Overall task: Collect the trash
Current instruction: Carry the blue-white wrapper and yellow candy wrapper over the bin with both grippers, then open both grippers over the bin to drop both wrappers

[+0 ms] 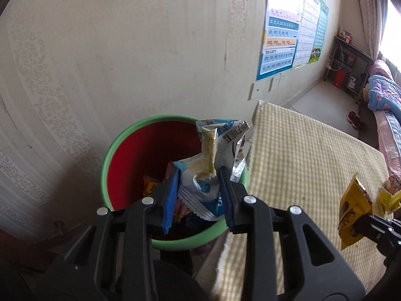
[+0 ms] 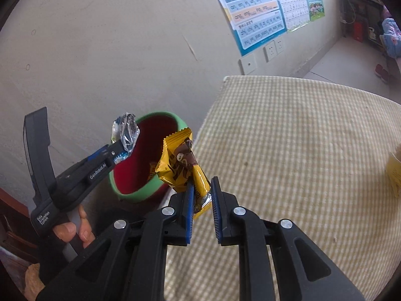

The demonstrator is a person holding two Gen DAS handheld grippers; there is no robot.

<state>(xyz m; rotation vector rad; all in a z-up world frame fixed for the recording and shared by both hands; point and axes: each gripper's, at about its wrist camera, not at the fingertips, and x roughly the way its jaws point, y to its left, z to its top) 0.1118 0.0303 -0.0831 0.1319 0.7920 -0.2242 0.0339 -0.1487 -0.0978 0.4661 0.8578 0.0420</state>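
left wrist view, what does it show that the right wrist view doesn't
Only the left wrist view looks down into the bin, showing orange wrappers already at the bottom, the white and blue wrapper's printed face, and a second yellow packet lying on the checked cloth.

Only the right wrist view shows the person's fingers on the left hand-held gripper and that wrapper's foil end.

Both show the green-rimmed bin, the checked cloth, the wall posters, and the yellow wrapper in the right hand-held gripper.

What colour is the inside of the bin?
Red inside the bin, green rim; clearest in the left wrist view.
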